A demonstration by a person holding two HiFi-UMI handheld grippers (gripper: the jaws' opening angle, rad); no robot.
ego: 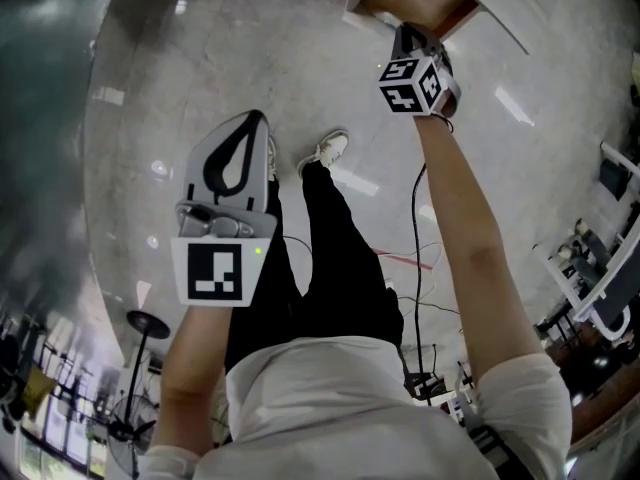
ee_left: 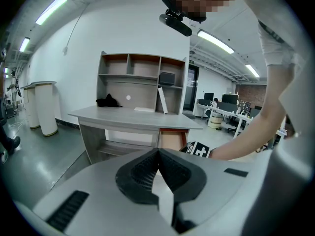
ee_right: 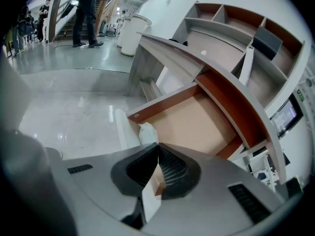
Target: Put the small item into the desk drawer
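Note:
The desk drawer stands pulled open, with a bare tan floor and a white front panel. A small white item lies in its front corner, just behind that panel. My right gripper hovers over the drawer's front, jaws shut and empty, tips just short of the item. In the head view the right gripper reaches out to the drawer at the top. My left gripper is held back near the body, shut with nothing in it. From the left gripper view, the desk and the open drawer lie ahead.
A shelf unit stands on the desk with a black thing under it. The person's legs and a white shoe are below on the glossy floor. Cables trail at the right, a round-based stand at the left. A white column stands left of the desk.

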